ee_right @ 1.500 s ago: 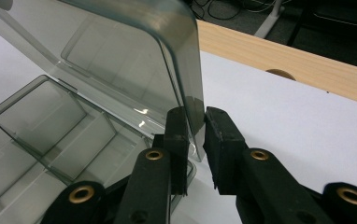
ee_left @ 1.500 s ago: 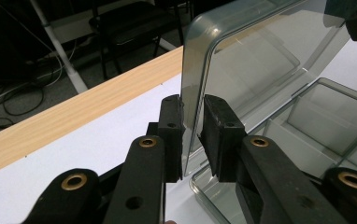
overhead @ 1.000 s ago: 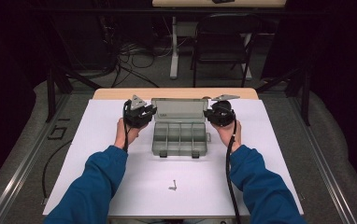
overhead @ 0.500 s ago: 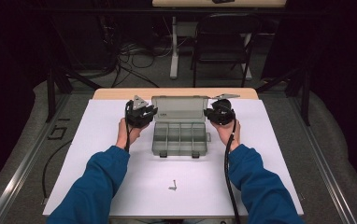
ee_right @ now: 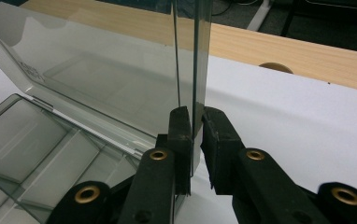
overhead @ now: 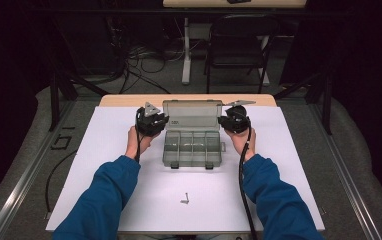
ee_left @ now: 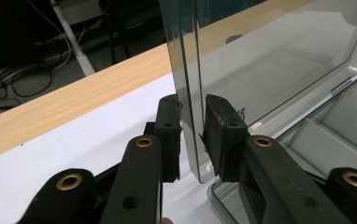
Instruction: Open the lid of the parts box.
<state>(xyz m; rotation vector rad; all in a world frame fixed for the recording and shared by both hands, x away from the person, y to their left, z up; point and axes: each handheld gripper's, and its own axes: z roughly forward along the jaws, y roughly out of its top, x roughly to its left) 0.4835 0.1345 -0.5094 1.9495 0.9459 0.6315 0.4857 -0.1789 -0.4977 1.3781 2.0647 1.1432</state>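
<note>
High view: left claw (overhead: 155,120) and right claw (overhead: 230,121) pinching lid (overhead: 192,114) side edges; lid lettering unreadable.

The clear lid (ee_right: 97,70) of the organizer box carries small raised lettering near one corner, seen mirrored in the right gripper view, but it is too small to read from here.

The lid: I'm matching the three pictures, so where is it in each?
High view: lid upright, top centre, between both grippers.
Left gripper view: its edge between the jaws, pane running right.
Right gripper view: its edge between the jaws, pane running left.
Shared landmark: wooden table edge.
</note>
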